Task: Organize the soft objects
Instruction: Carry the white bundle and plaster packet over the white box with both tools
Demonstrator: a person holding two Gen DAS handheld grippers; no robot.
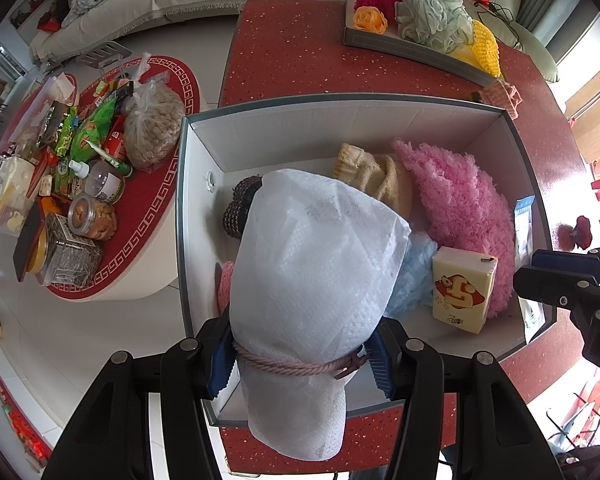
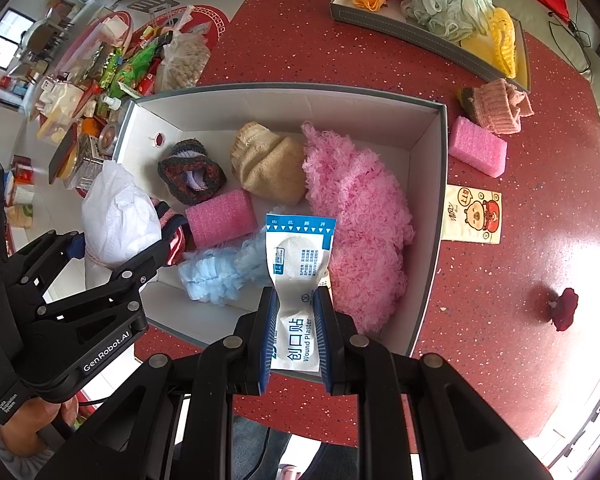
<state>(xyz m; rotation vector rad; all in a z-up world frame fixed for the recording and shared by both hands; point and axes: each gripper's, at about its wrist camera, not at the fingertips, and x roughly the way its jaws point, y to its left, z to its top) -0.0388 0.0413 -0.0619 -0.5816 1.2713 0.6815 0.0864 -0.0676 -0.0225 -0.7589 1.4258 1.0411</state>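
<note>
My left gripper (image 1: 298,354) is shut on a white foam-wrapped bundle (image 1: 312,280) tied with a pink cord, held over the near left of the open grey box (image 1: 340,102); it also shows in the right wrist view (image 2: 118,216). My right gripper (image 2: 296,332) is shut on a white and blue wound plaster packet (image 2: 298,276), held over the box's near edge (image 2: 440,200). Inside the box lie a pink fluffy cloth (image 2: 352,216), a beige knit piece (image 2: 268,164), a dark knit piece (image 2: 192,176), a pink sponge (image 2: 220,216) and a light blue fluffy piece (image 2: 220,268).
On the red table (image 2: 500,300) right of the box lie a pink sponge (image 2: 478,146), a pink knit piece (image 2: 500,106) and a tissue pack (image 2: 472,214). A grey tray (image 2: 400,26) with flowers and a bath pouf stands at the back. A cluttered round table (image 1: 100,160) stands left.
</note>
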